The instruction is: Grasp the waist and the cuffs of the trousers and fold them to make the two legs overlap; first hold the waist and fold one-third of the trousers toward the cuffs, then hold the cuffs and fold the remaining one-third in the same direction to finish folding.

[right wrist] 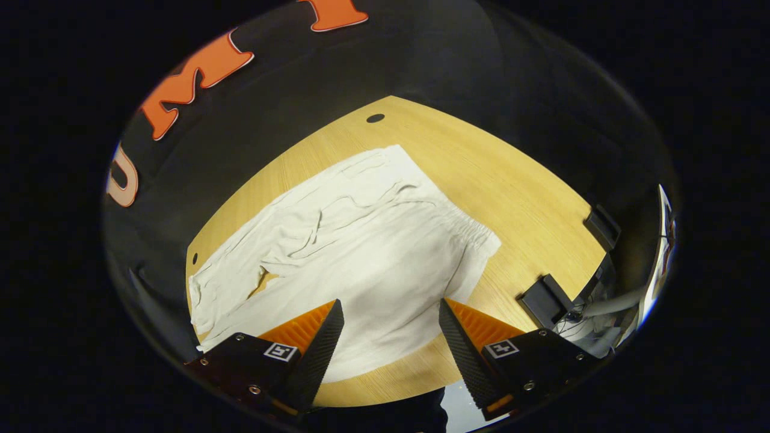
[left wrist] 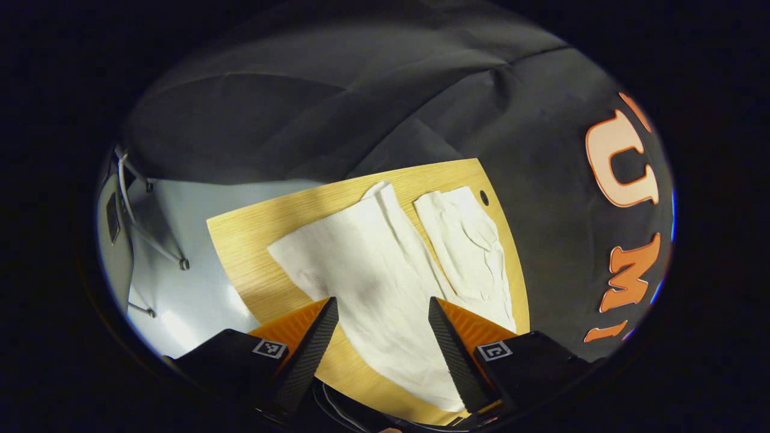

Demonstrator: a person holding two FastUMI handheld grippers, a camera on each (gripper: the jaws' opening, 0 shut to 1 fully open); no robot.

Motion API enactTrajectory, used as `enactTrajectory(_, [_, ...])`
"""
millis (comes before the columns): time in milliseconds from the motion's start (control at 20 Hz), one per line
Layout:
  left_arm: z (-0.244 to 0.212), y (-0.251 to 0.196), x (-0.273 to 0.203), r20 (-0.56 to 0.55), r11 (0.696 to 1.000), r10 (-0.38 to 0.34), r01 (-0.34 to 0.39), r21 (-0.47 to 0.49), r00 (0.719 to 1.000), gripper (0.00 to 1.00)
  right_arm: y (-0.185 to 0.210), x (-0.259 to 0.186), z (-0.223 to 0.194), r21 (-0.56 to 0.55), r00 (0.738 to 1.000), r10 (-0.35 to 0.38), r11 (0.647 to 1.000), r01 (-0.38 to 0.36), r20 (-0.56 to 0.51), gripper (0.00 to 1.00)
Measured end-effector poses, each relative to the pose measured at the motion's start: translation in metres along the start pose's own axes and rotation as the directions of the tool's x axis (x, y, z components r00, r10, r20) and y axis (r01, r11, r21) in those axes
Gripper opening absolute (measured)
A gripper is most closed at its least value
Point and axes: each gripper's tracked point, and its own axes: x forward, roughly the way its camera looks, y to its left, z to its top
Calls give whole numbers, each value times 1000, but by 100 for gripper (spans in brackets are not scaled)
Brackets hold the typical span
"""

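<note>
The pair of white, creased fabric trousers is lying flat on the light wooden table, spread across most of its top. In the left gripper view the two legs are running side by side, slightly apart near their far ends, with a narrow strip of table showing between them. In the right gripper view the gathered elastic waist is pointing toward the right side of the table, and the legs are extending away to the left; a small patch of table is showing through between them.

The left gripper is hovering above the nearer trouser leg with its fingers spread wide, holding nothing. The right gripper is likewise standing wide open over the seat of the trousers, gripping nothing; whether either is touching the cloth cannot be told.

A small dark round hole is sitting near the far table edge. Two black clamp-like blocks are mounted on the right table edge.
</note>
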Motion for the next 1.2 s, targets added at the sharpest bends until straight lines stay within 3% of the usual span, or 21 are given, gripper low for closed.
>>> enactTrajectory(150, [-4,22,5,-15,995,9,-10,-102,1000,99,-10,11,-8,26,999,-6,1000,7,-47,97])
enactTrajectory(300, [-6,38,8,-14,989,25,-26,-143,1000,99,-20,19,-13,60,997,-13,998,18,-74,98])
enactTrajectory(450, [2,31,12,23,981,-5,10,-194,1000,99,-28,25,-17,67,996,-17,997,23,-91,98])
enactTrajectory(1200, [19,11,46,62,984,-41,51,-170,997,89,-62,64,-3,231,996,-29,972,48,-85,95])
